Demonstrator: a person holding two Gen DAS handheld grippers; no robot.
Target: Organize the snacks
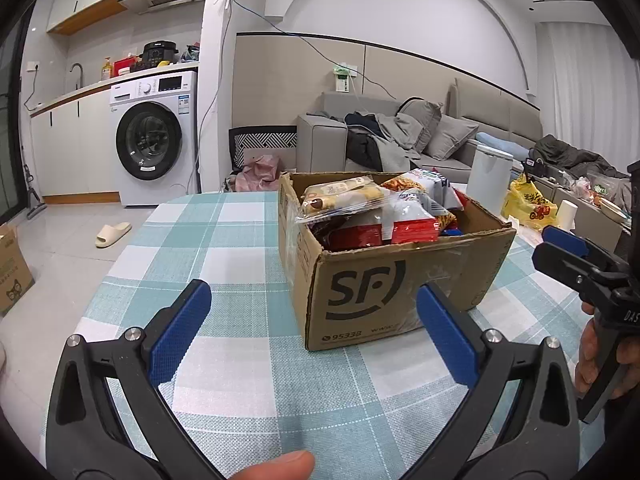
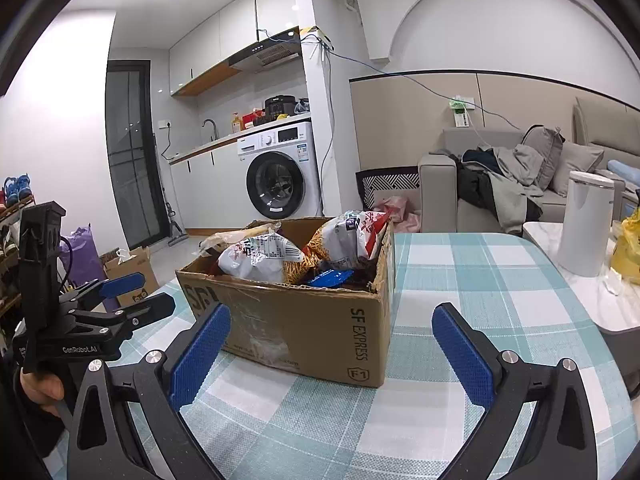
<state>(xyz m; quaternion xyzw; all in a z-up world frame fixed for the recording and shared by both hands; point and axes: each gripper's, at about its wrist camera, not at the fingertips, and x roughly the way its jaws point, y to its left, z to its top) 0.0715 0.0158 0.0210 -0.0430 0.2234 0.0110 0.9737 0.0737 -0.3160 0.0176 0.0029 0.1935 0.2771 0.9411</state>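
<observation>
We hold both grippers, left gripper (image 1: pixel 314 330) and right gripper (image 2: pixel 331 354), spread wide and empty before the cardboard box (image 1: pixel 400 276); its crinkly snack bags (image 2: pixel 260 256) look light and slippery, best pinched at a sealed edge.

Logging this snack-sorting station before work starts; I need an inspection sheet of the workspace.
Surface: table with a teal-and-white checked tablecloth.
Job's things: open cardboard box heaped with snack packets.
Clutter: white canister and yellow plastic bag on the adjoining white table.
Grippers: left gripper open, empty; right gripper open, empty; both short of the box.
Cables: blue cable strung along the wall.
Surroundings: washing machine, sofa with clothes, slipper on the floor.
</observation>
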